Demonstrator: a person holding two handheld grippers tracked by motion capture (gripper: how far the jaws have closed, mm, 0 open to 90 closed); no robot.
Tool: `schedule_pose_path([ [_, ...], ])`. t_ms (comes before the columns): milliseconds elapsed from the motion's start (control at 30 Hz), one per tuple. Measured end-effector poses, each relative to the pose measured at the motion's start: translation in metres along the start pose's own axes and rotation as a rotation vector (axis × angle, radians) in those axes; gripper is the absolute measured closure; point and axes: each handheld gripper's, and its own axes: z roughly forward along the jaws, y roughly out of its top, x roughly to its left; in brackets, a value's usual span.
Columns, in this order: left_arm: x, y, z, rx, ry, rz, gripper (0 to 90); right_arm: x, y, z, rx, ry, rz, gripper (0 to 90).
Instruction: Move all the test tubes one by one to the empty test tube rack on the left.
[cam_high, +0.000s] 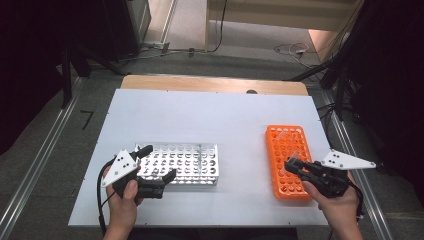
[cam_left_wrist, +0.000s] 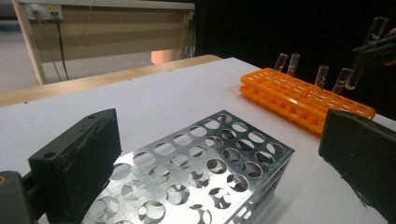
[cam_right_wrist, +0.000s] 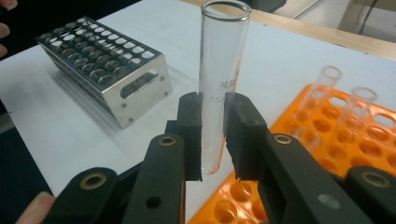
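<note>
Tube pinched above the orange rack

Glass shows best in the right gripper view: a clear test tube (cam_right_wrist: 219, 84) stands upright between the jaws of the right gripper (cam_right_wrist: 214, 135), which press on its lower half, its rounded bottom hanging free over the orange rack (cam_right_wrist: 345, 140). Faint print on the tube reads something like "15", the rest too blurred to make out. The left gripper view shows that same tube (cam_left_wrist: 366, 46) lifted clear of the orange rack (cam_left_wrist: 299, 100), where four more tubes (cam_left_wrist: 321, 77) stand. In the high view the left gripper (cam_high: 159, 164) sits at the near left end of the metal rack (cam_high: 187, 162), jaws spread wide either side of it, holding nothing; the table (cam_high: 200, 115) is white.
</note>
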Motion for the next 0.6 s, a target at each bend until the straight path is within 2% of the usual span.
schedule_pose_path([
  [100,-0.002,0.003,0.004,0.008,-0.022,0.000,0.0,0.002,0.005,0.007,0.005,0.015,-0.010,74.1],
  [133,-0.005,0.006,0.007,0.011,-0.045,0.006,0.0,0.005,0.010,0.015,0.007,0.029,-0.012,74.1],
  [167,-0.005,0.006,0.007,0.011,-0.045,0.006,0.0,0.006,0.012,0.019,0.004,0.037,-0.013,74.1],
  [200,-0.006,0.007,0.009,0.013,-0.057,0.012,0.0,0.006,0.012,0.019,0.004,0.037,-0.013,74.1],
  [300,-0.010,0.014,0.017,0.014,-0.090,0.022,0.0,0.013,0.021,0.035,-0.001,0.062,-0.028,74.1],
  [400,-0.012,0.017,0.022,0.013,-0.106,0.023,0.0,0.020,0.027,0.043,0.000,0.085,-0.039,74.1],
  [500,-0.017,0.022,0.034,0.031,-0.149,0.037,0.0,0.025,0.033,0.051,0.001,0.101,-0.055,74.1],
  [600,-0.020,0.025,0.040,0.034,-0.169,0.041,0.0,0.029,0.038,0.057,0.001,0.115,-0.062,74.1],
])
